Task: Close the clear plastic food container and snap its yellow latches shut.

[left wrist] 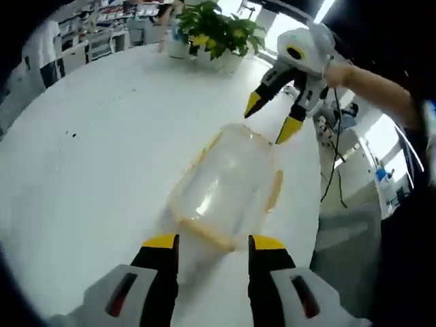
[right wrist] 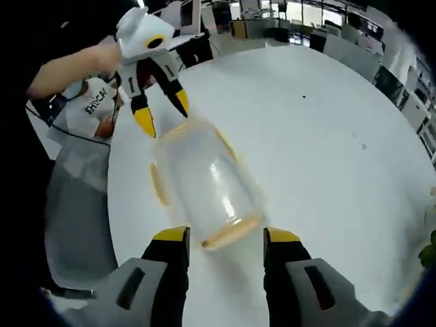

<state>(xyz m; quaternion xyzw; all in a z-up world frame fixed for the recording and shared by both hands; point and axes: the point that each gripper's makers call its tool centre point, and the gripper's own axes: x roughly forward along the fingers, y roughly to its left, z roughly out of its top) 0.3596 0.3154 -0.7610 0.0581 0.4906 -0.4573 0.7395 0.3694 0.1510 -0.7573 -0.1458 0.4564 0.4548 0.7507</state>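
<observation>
A clear plastic food container (left wrist: 228,184) with yellow latches along its edges lies on the white round table (left wrist: 88,150). My left gripper (left wrist: 213,244) is open just short of its near end, nothing between the jaws. My right gripper (left wrist: 271,121) is open over the far end. In the right gripper view the same container (right wrist: 204,184) lies ahead of my open right gripper (right wrist: 226,238), close to its yellow end latch (right wrist: 230,233). My left gripper (right wrist: 162,112) hovers open at the opposite end. The lid looks to be resting on the box.
A potted green plant (left wrist: 214,30) stands at the far rim of the table. A grey chair (right wrist: 78,211) and a dangling black cable (left wrist: 335,170) sit past the table edge near the container. Office desks and shelves line the background.
</observation>
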